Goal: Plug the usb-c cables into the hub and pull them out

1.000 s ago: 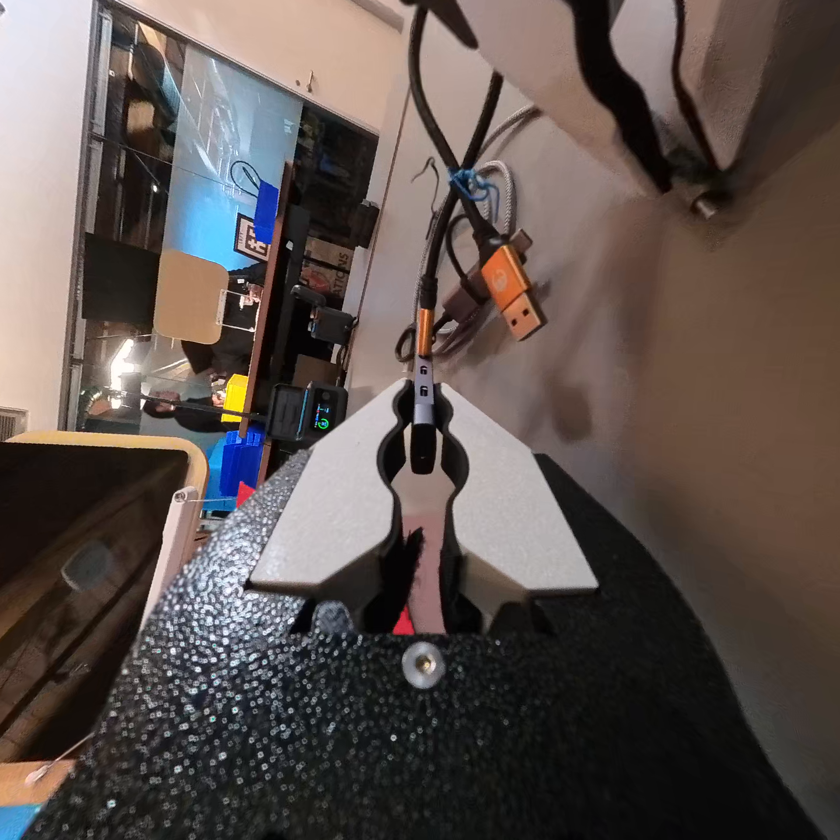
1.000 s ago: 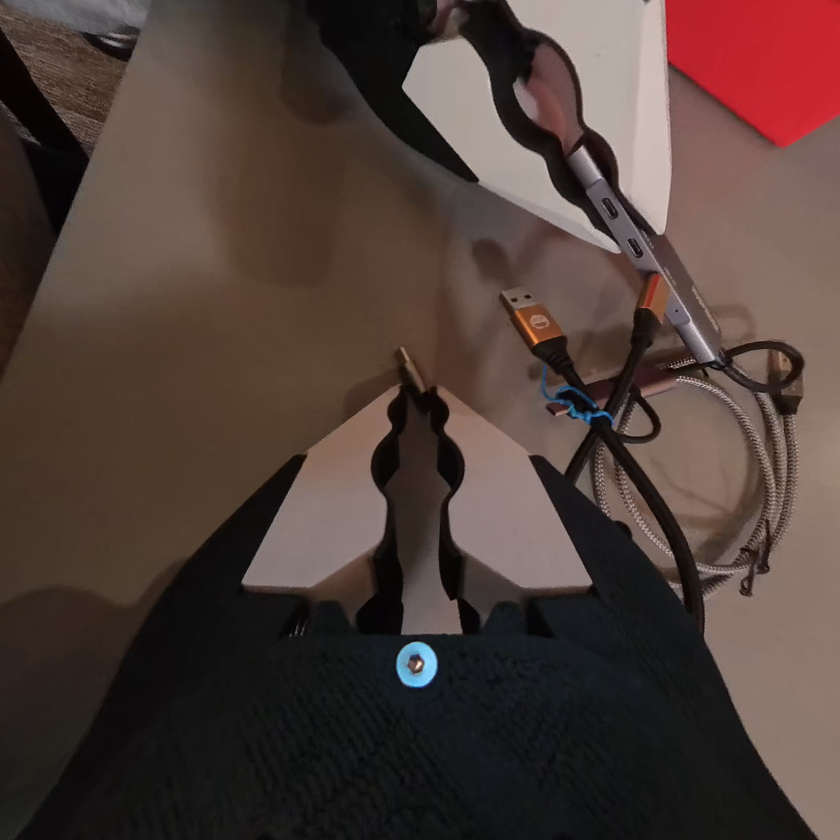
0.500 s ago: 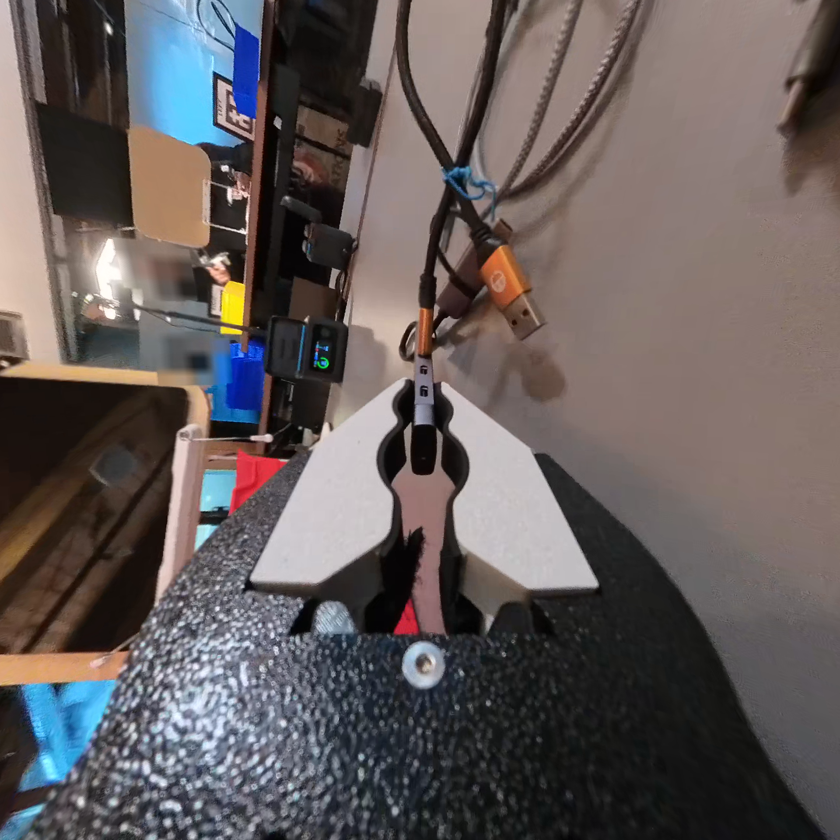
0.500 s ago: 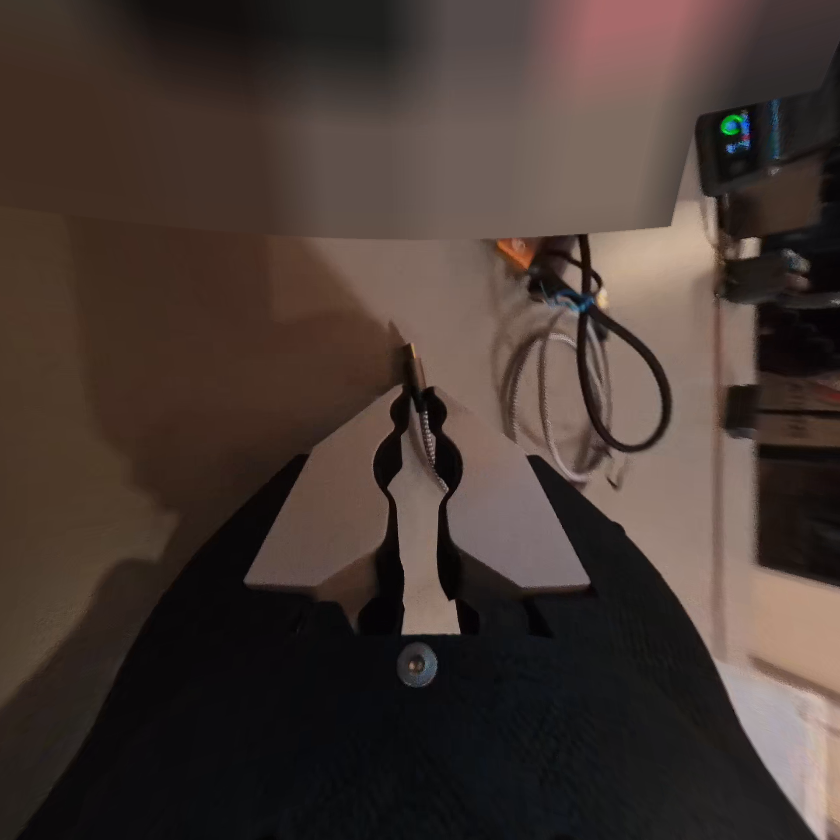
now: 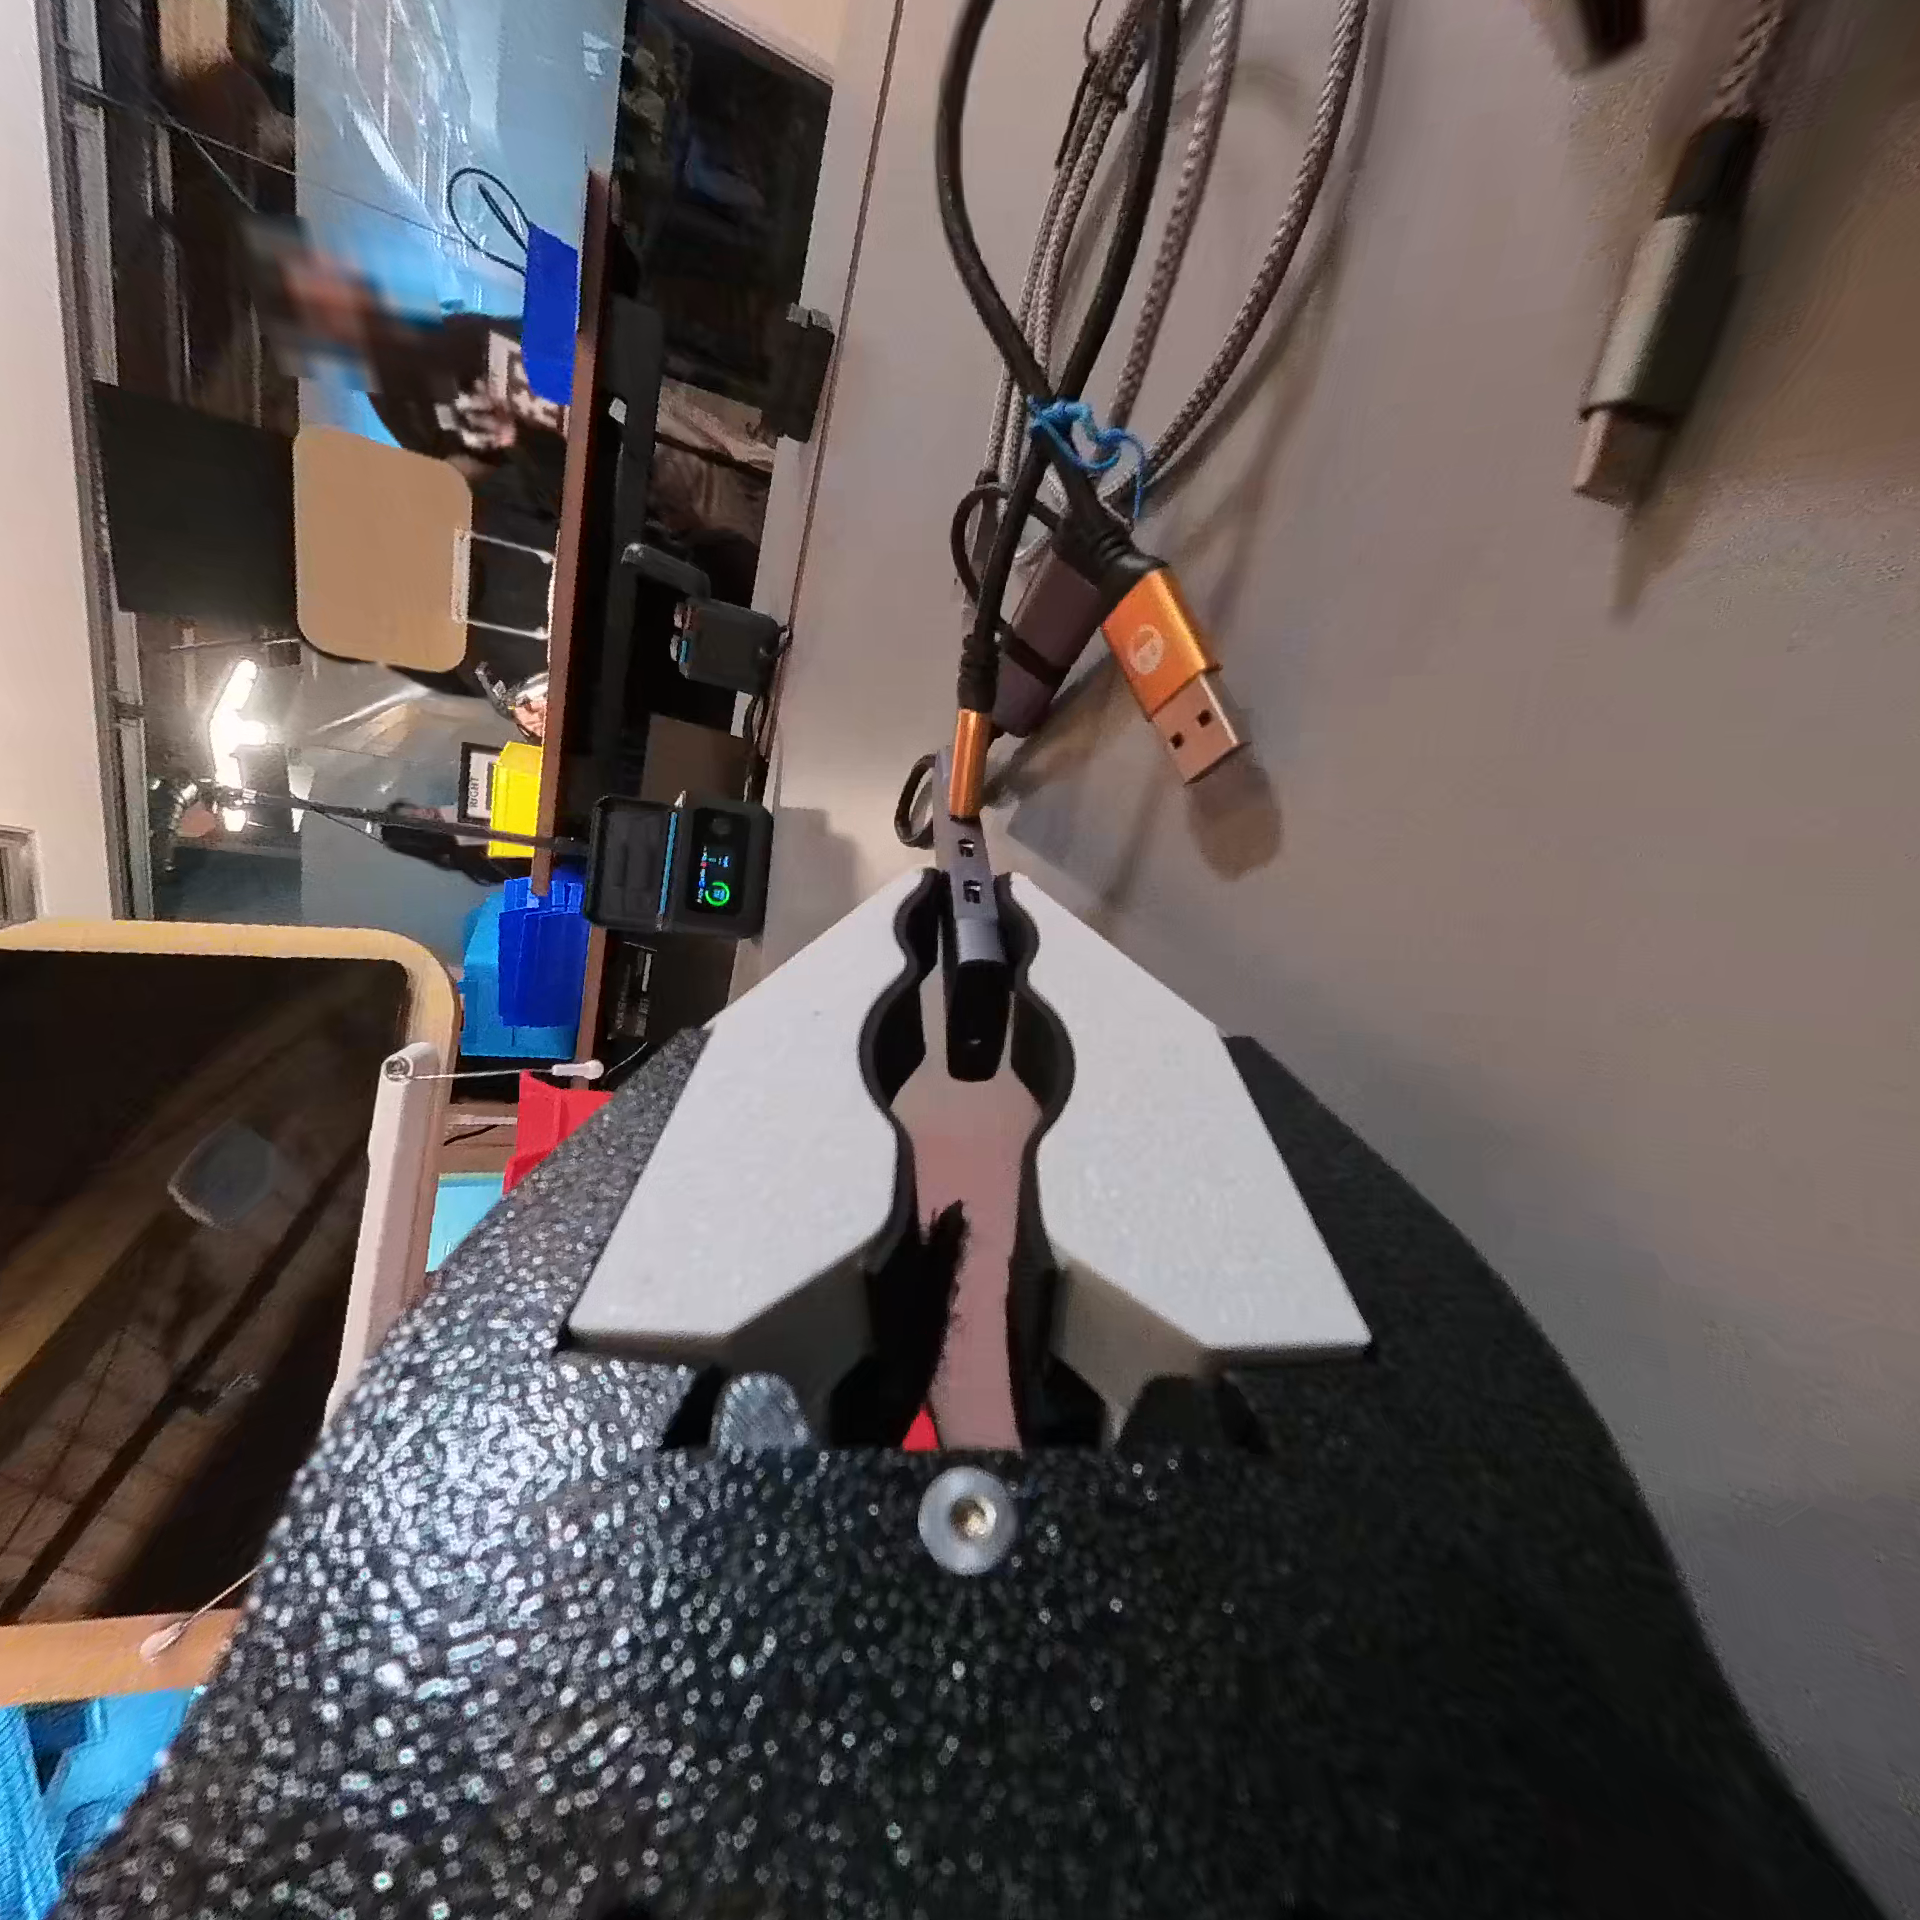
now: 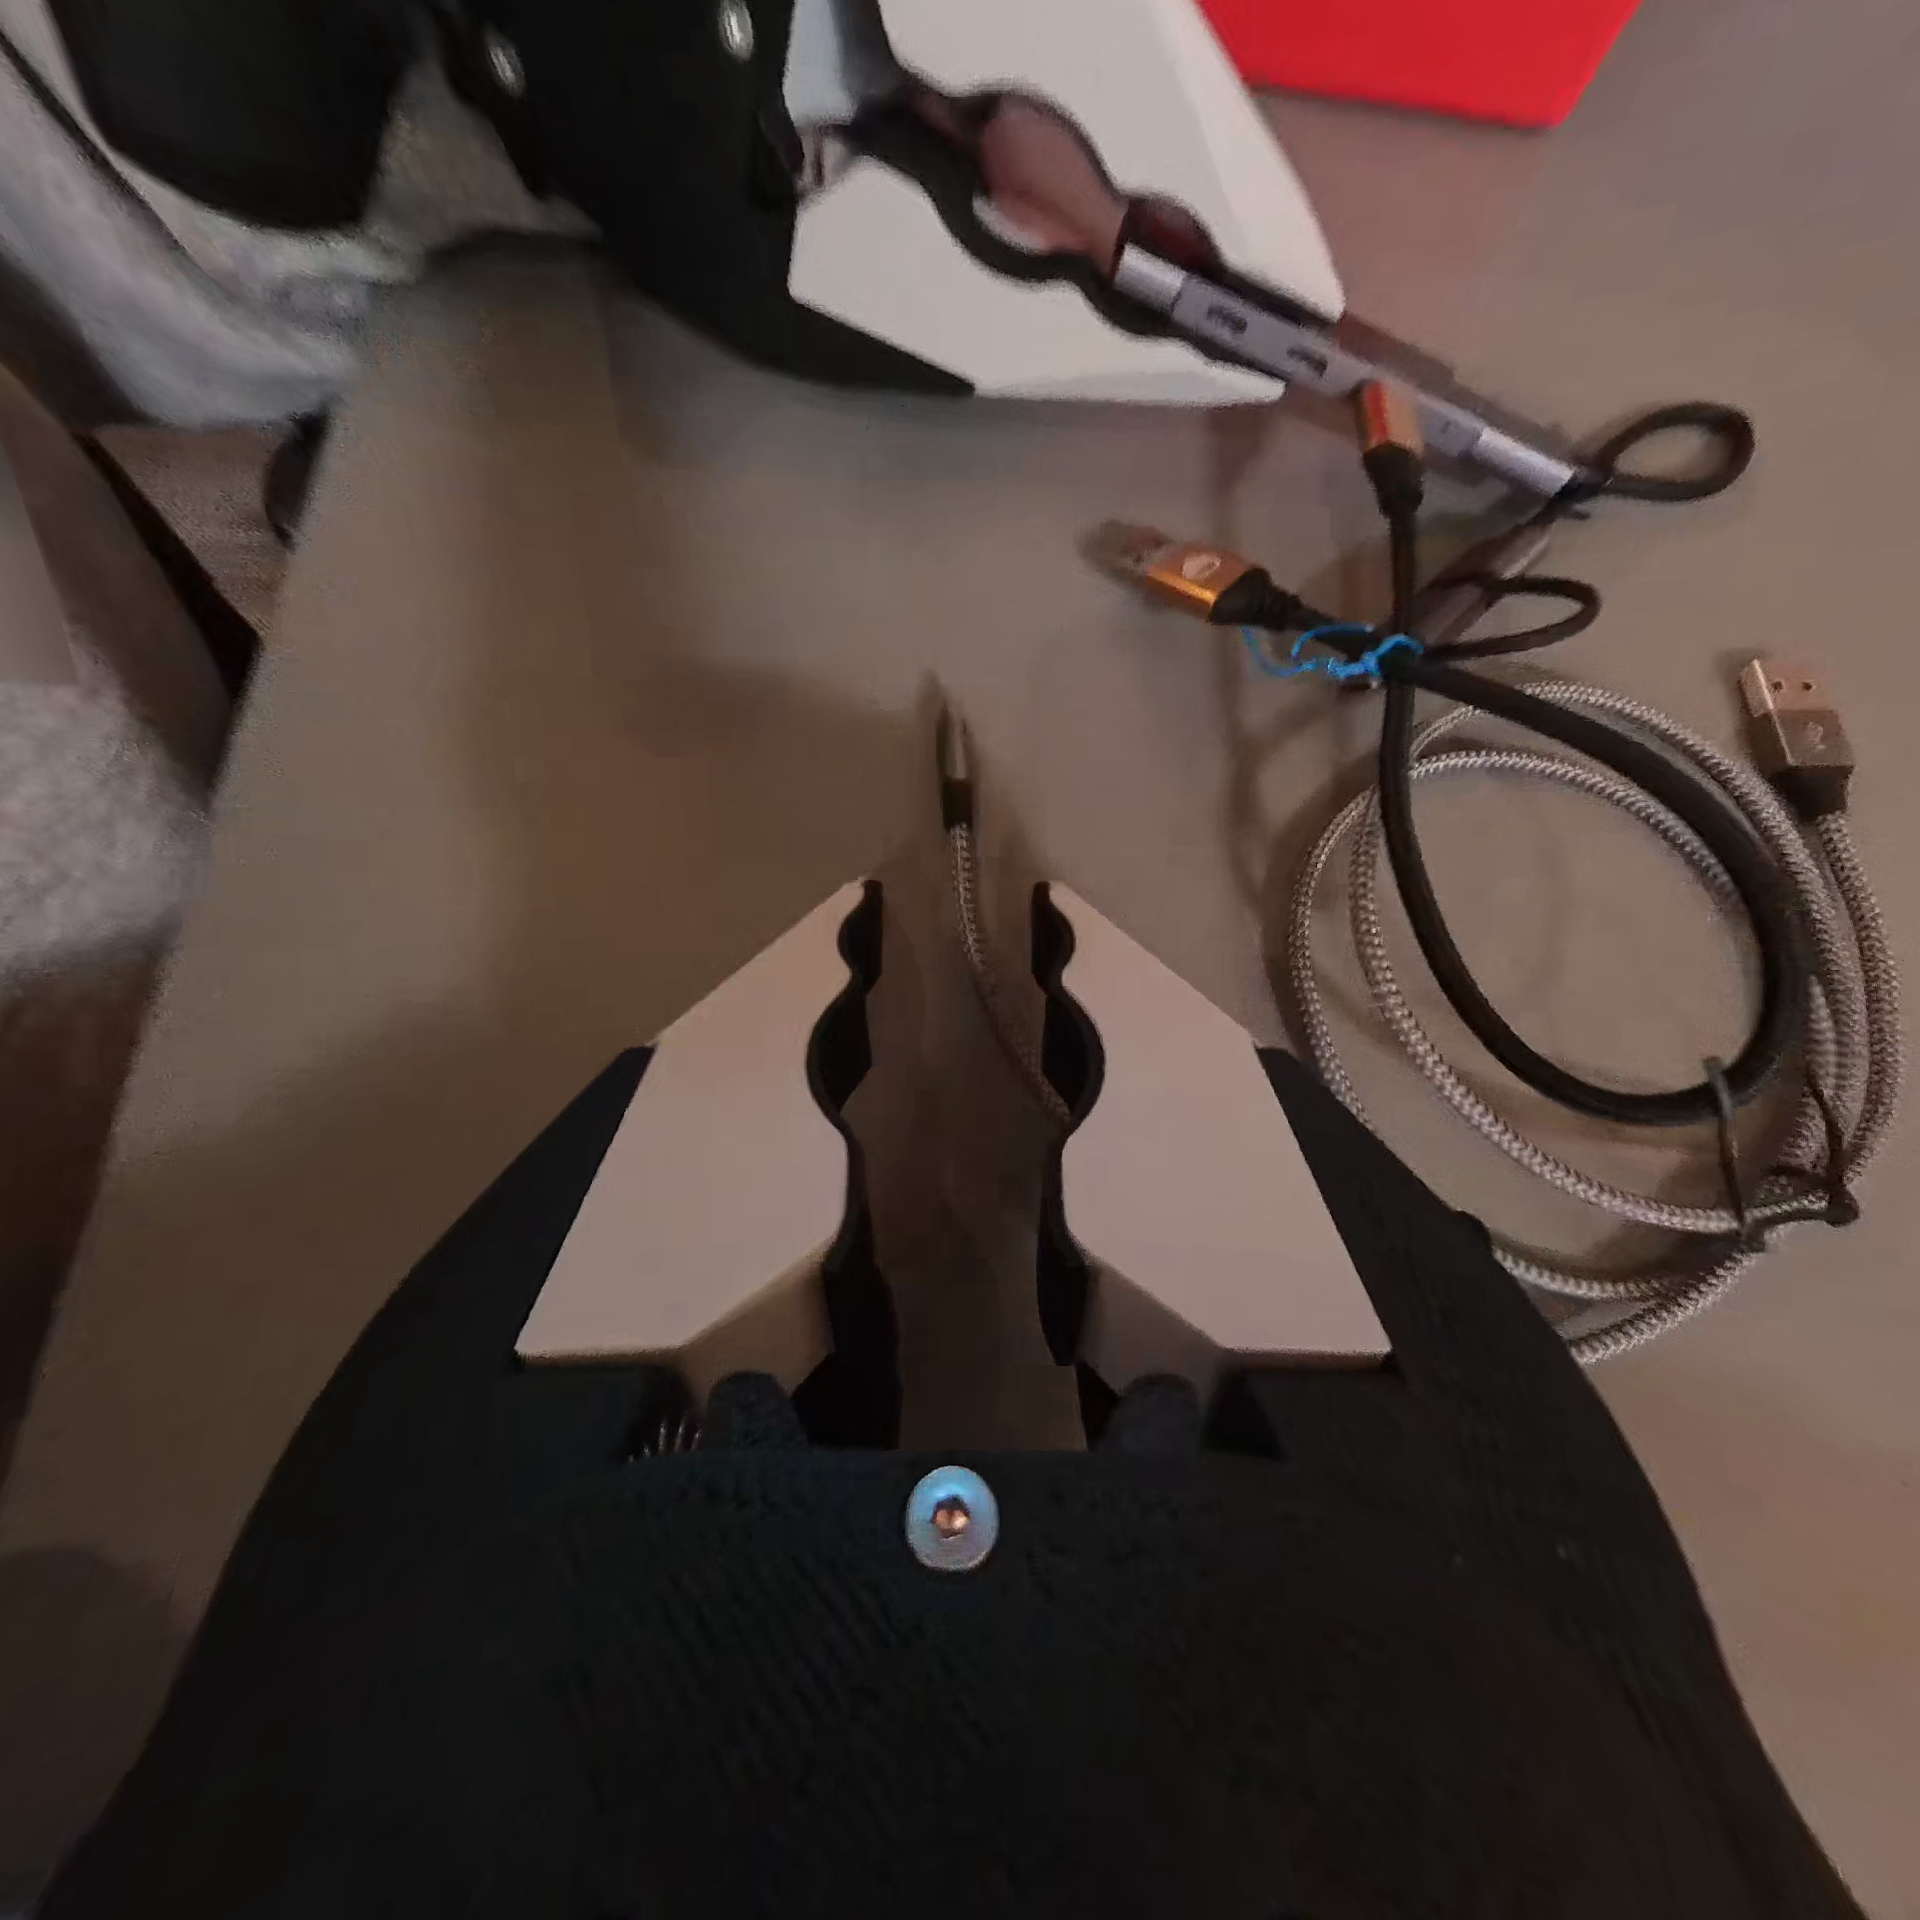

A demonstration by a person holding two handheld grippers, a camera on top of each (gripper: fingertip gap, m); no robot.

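While its two pale fingers press in from either side, the left gripper (image 5: 971,894) clamps the near end of the slim grey hub (image 5: 971,940), which runs toward twelve o'clock out past the fingertips. A black cable (image 6: 1403,665) with an orange usb-c plug (image 5: 971,764) sits seated in the hub's side just beyond the fingertips, at twelve o'clock from them. That cable's other end, an orange usb-a plug (image 5: 1174,681), lies on the grey table (image 5: 1558,1039) at about one o'clock, with a blue twist tie (image 5: 1081,436) around the black cord farther out.

From the right wrist view, the right gripper (image 6: 954,894) stands with its fingers well parted and grips nothing. A braided grey cable (image 6: 982,977) runs up through the gap between them, close to the right finger; whether it touches that finger cannot be told. Its metal usb-c plug (image 6: 954,753) lies free on the table just past the fingertips at twelve o'clock, blurred. The rest of the braided cable lies coiled at three o'clock, ending in a dull gold usb-a plug (image 6: 1792,727) at two o'clock. The left gripper with the hub appears at one o'clock, well apart from the free plug. A red object (image 6: 1423,52) lies at the top edge, beyond it.
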